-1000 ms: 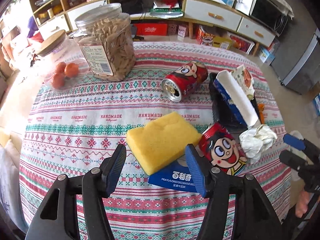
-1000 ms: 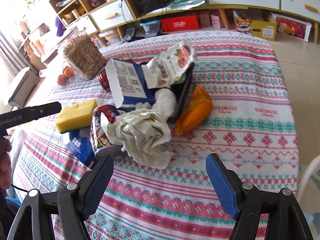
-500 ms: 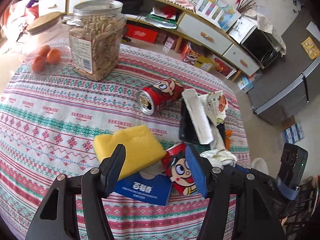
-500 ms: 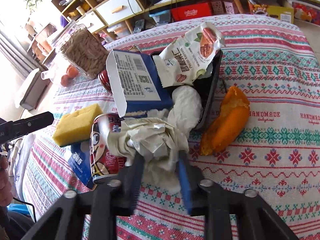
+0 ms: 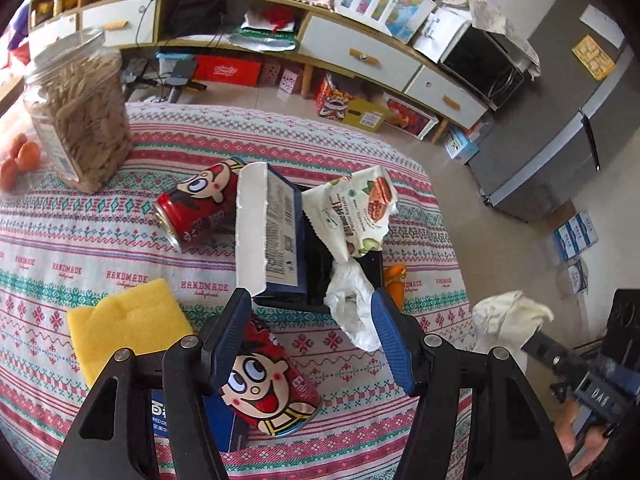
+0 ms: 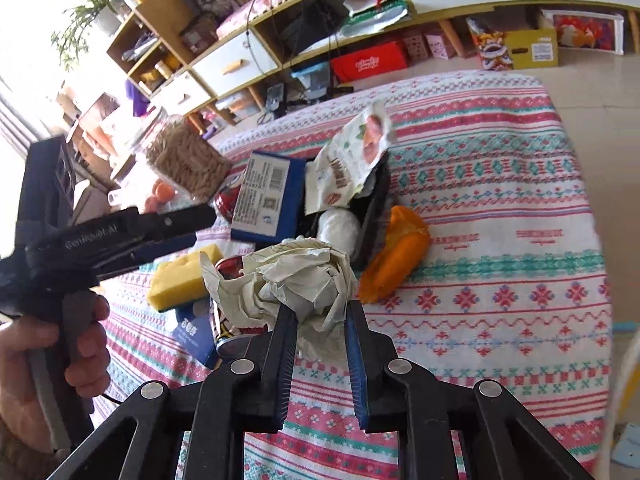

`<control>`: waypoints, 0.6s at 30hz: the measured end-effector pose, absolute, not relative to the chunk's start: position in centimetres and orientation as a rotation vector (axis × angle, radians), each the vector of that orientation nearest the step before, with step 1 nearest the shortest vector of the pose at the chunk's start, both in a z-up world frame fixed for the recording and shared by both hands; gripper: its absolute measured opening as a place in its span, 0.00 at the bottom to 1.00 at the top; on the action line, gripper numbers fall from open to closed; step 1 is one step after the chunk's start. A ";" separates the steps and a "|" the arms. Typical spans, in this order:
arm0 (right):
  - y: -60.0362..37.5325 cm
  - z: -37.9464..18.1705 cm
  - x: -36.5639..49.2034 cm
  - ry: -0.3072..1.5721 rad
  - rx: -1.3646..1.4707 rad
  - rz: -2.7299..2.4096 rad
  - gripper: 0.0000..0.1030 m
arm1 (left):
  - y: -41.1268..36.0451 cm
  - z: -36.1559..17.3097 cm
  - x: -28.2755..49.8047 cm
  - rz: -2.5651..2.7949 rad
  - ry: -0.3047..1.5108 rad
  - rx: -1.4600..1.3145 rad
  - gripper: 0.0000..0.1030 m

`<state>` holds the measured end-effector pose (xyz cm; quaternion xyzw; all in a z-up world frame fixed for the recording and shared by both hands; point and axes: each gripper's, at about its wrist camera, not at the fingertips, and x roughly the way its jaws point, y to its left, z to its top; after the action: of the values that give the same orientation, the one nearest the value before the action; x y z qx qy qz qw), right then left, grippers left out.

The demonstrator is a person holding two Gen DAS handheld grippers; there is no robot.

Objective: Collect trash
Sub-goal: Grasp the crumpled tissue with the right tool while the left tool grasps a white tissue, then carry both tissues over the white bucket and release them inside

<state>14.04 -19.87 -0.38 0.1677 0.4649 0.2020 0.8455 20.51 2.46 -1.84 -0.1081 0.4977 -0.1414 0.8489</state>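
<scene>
My right gripper (image 6: 320,312) is shut on a crumpled paper ball (image 6: 296,276) and holds it above the tablecloth; the ball also shows off the table's right edge in the left wrist view (image 5: 508,320). My left gripper (image 5: 310,312) is open over a red cartoon can (image 5: 268,384) lying near the front. A black tray (image 5: 316,264) holds a blue-and-white box (image 5: 268,232), a snack wrapper (image 5: 352,208) and a white tissue (image 5: 352,304). A second red can (image 5: 196,204) lies behind. An orange peel (image 6: 396,256) lies beside the tray.
A yellow sponge (image 5: 124,328) and a flat blue packet (image 5: 168,416) lie at the front left. A jar of seeds (image 5: 76,116) and oranges (image 5: 20,156) stand at the back left. The table edge (image 5: 460,280) drops to the floor on the right.
My right gripper has shut on the crumpled paper ball and lifted it off the table to the right. My left gripper has swung right, over the near can.
</scene>
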 end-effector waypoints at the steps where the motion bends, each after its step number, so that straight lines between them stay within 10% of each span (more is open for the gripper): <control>1: -21.0 0.1 13.9 0.968 0.367 0.403 0.21 | 1.6 -2.0 20.5 -0.306 1.050 -0.209 0.63; 10: -27.2 1.2 13.7 0.922 0.446 0.281 0.21 | -4.9 -5.0 21.1 -0.255 1.083 0.014 0.62; 11: -27.2 1.1 13.7 0.925 0.442 0.276 0.21 | -5.2 -5.5 21.4 -0.241 1.089 0.023 0.58; 13: -27.4 0.8 13.8 0.933 0.440 0.272 0.21 | -5.1 -6.3 21.8 -0.247 1.106 -0.002 0.11; 18: -28.7 0.7 13.8 0.931 0.456 0.252 0.21 | -3.8 -6.2 21.8 -0.283 1.093 -0.110 0.06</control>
<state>13.77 -28.74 0.74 0.2173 0.4436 0.1199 0.8611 21.77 -3.75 -6.16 -0.0519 0.5176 -0.1340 0.8435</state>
